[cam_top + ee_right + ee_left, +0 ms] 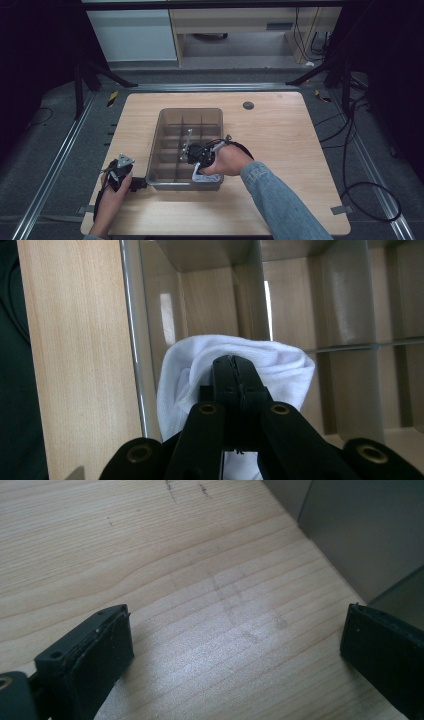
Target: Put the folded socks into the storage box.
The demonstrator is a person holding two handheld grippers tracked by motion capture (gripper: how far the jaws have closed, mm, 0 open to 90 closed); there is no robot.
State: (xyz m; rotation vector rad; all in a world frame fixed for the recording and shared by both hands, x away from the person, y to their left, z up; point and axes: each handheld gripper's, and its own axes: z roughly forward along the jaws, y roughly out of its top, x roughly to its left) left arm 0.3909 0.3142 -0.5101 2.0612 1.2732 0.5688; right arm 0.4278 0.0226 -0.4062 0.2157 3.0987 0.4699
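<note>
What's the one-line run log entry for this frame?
right tongs: shut on white cloth | over divided bin near corner | left tongs: open, empty, over table beside bin

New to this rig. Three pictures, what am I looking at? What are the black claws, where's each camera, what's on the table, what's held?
No robot: a person holds a two-jaw gripper in each hand. The high view looks down on a wooden table from above. On it stands a clear divided bin.

The other two cameras ride on the grippers, looking along their black jaws. The left gripper rests on the table beside the bin, jaws wide apart, nothing between them. The right gripper has its jaws closed on a rolled white cloth, which sits at a near-corner compartment of the bin, by the bin's wall.
</note>
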